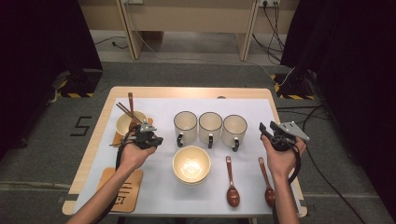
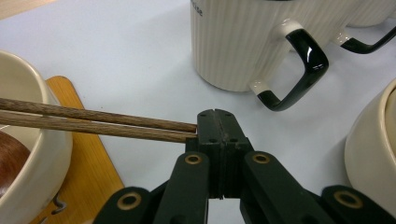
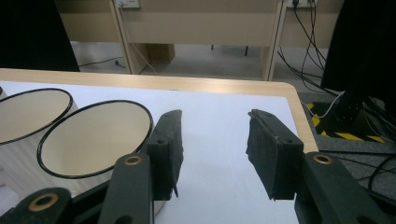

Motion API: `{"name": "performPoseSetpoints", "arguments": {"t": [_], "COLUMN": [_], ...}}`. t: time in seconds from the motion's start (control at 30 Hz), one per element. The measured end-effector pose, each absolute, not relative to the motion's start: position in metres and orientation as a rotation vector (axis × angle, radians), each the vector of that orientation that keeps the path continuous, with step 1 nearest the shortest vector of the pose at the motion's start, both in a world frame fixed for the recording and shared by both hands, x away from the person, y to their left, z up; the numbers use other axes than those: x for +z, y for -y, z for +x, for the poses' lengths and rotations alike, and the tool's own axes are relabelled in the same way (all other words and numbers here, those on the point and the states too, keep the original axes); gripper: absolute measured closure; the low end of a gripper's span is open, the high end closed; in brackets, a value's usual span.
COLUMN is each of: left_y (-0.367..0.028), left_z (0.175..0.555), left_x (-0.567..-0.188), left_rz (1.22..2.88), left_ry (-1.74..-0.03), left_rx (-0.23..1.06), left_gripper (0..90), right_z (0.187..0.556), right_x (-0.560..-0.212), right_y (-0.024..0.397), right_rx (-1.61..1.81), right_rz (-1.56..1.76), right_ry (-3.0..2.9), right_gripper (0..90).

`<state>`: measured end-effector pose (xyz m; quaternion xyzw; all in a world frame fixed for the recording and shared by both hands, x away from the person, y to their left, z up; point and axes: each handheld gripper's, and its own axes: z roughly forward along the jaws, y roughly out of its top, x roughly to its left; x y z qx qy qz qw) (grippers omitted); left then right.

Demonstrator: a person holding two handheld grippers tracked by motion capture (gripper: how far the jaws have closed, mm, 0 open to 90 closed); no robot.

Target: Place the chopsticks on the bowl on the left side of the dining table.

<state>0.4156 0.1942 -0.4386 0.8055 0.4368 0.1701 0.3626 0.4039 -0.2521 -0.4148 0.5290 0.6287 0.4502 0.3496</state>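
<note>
Chopsticks (image 2: 98,123), a wooden pair, are clamped at their near ends by the left claw (image 2: 215,128), whose jaws are clenched together with the two stick tips pinched at the jaw's side face. In the left gripper view the sticks run out sideways from the claw, almost at a right angle to the jaw axis, and lie parallel and touching along their length. Their long axis passes over the rim of the small bowl (image 2: 28,154), which sits on a wooden coaster (image 2: 86,163); the free ends point away beyond that bowl.

In the high view the left claw (image 1: 148,136) sits just beside the small bowl (image 1: 126,122), and the chopsticks (image 1: 128,113) slant up and to the left across it, toward the far left corner of the tabletop (image 1: 154,92). A spoon handle (image 1: 130,103) also stands in this bowl. The left hand is therefore the working hand; any repositioning of the sticks is judged to pivot about the clamped near ends.

Right claw (image 1: 271,130) is released, jaws well apart with nothing between them, hovering near the right edge of the tabletop, well apart from the chopsticks. Three mugs (image 1: 210,127) and a large bowl (image 1: 191,164) lie between the two hands.
</note>
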Motion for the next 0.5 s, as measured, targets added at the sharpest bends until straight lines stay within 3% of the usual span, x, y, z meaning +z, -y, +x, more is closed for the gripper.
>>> {"name": "performPoseSetpoints", "arguments": {"t": [0.23, 0.5], "left_y": [-0.200, -0.235], "left_z": [0.409, 0.423], "left_x": [-0.426, -0.408], "left_rz": [2.046, 1.945], "left_ry": [-1.104, -1.195], "left_rx": [0.455, 0.526], "left_gripper": [88.9, 89.1], "right_z": [0.404, 0.404], "right_x": [-0.415, -0.414], "right_y": [0.252, 0.251], "right_rx": [1.166, 1.167], "right_rz": [1.371, 1.363], "right_ry": [-1.628, -1.630], "right_gripper": [55.2, 55.2]}}
